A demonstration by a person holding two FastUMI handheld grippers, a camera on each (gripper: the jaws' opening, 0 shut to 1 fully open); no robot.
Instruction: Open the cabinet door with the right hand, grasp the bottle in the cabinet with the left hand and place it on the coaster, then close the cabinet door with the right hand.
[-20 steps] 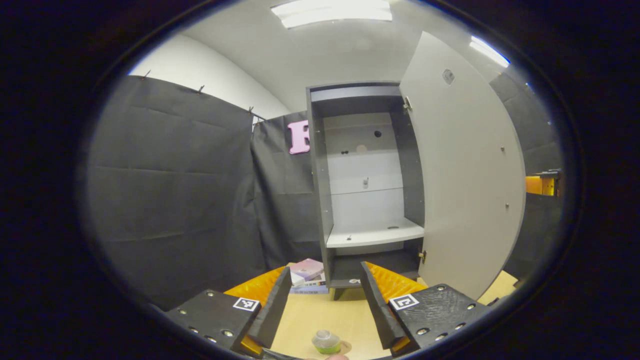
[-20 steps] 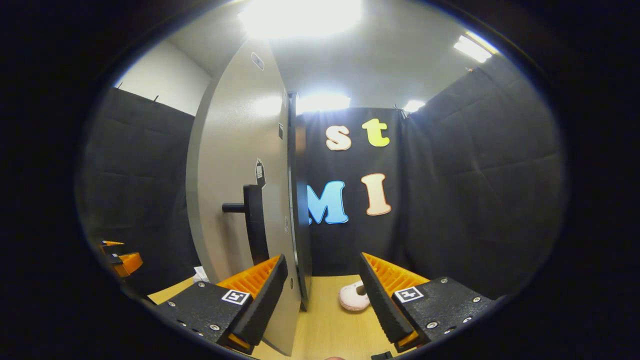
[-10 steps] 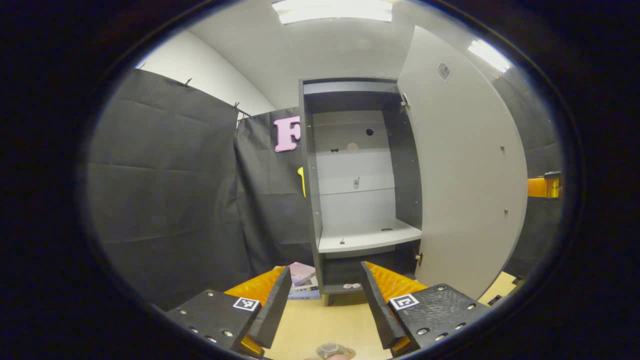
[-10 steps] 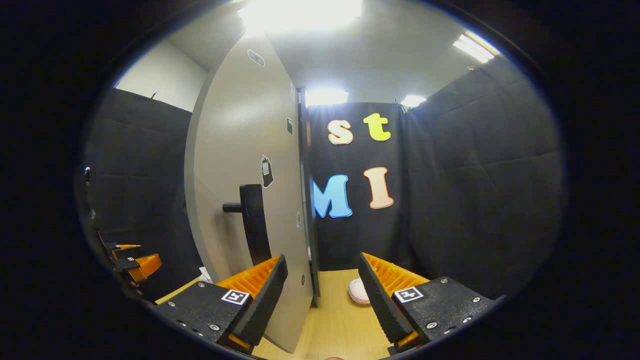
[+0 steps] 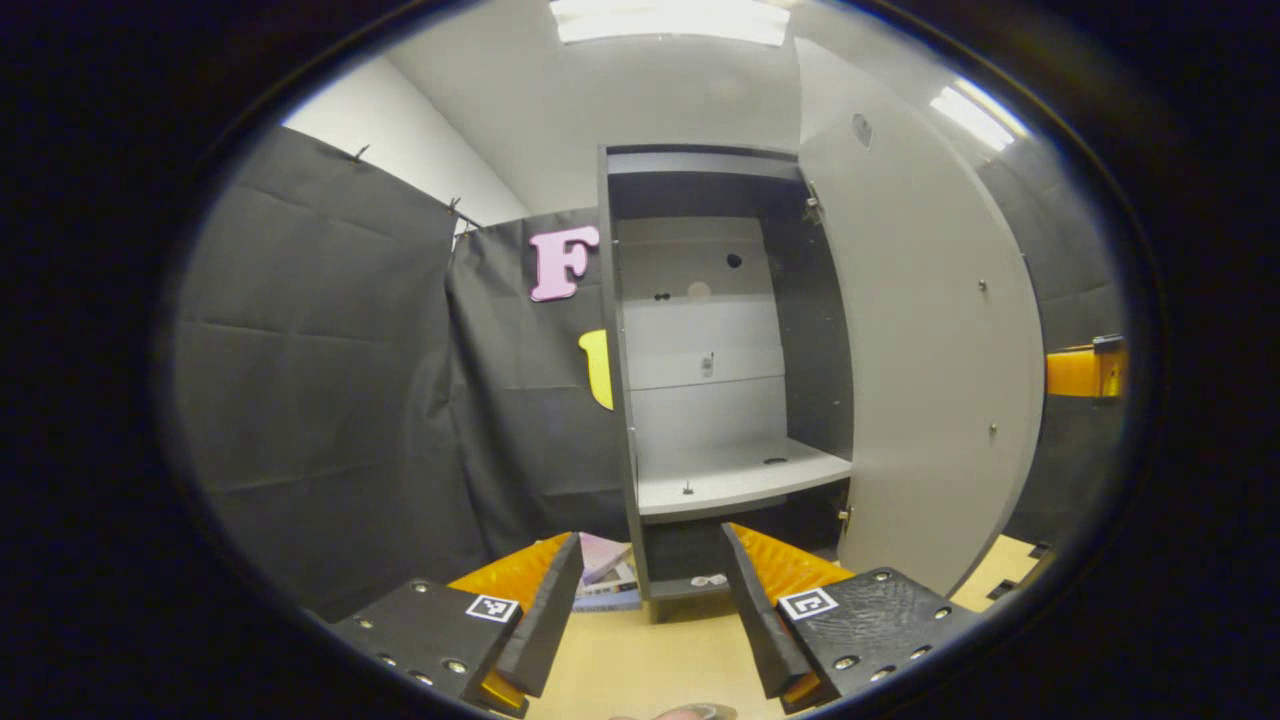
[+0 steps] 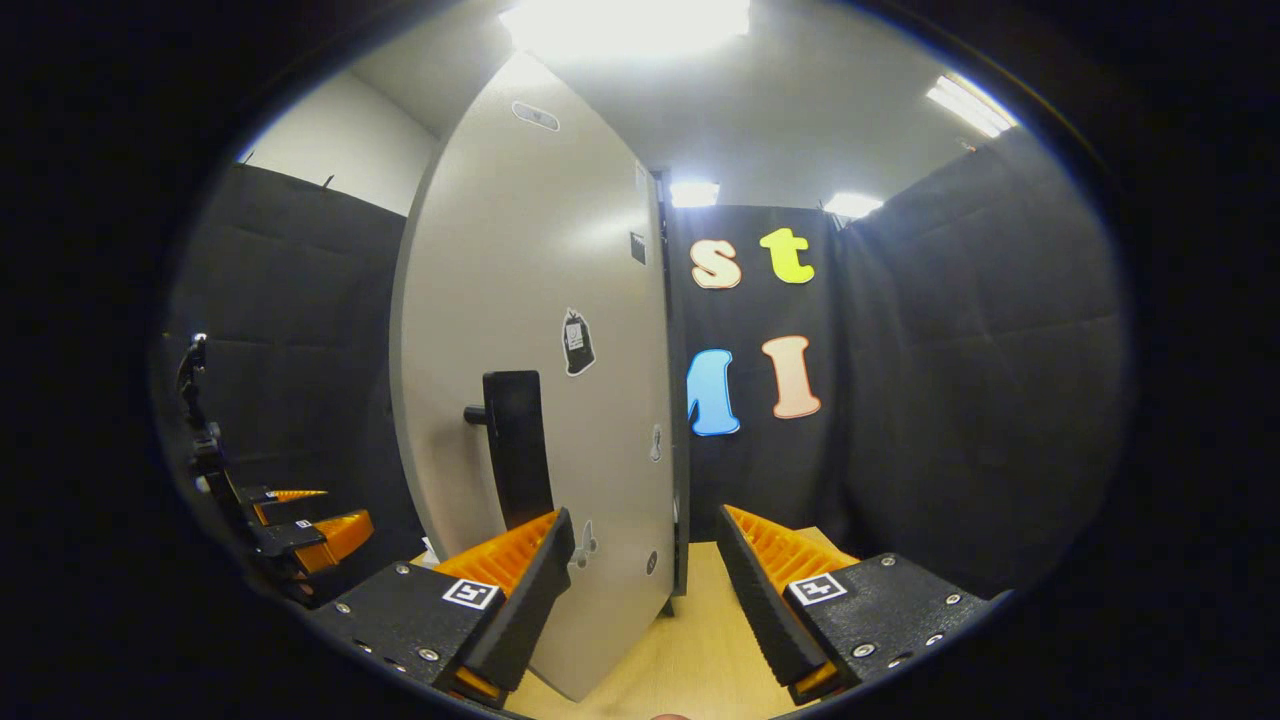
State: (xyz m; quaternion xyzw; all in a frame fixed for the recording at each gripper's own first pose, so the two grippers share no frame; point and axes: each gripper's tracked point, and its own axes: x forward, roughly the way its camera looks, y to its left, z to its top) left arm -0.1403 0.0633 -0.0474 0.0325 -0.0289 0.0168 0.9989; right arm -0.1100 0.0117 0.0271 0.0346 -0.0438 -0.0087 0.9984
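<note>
Cabinet door (image 6: 520,330) ajar — beside right fingers (image 6: 520,585)

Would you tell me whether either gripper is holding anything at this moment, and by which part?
Nothing is held: the left gripper and right gripper are both open, with the cabinet door ajar.

A: What lies on the pale wooden tabletop (image 5: 640,660)?

B: A small stack of books (image 5: 605,575), the top one with a pinkish cover, rests at the table's far side, close to the black cloth wall (image 5: 330,380).

A: And overhead?

B: A long ceiling light panel (image 5: 670,20) glows on the white ceiling, with a second strip (image 5: 975,105) off to the right. A plain white wall (image 5: 390,140) rises behind the cloth.
</note>
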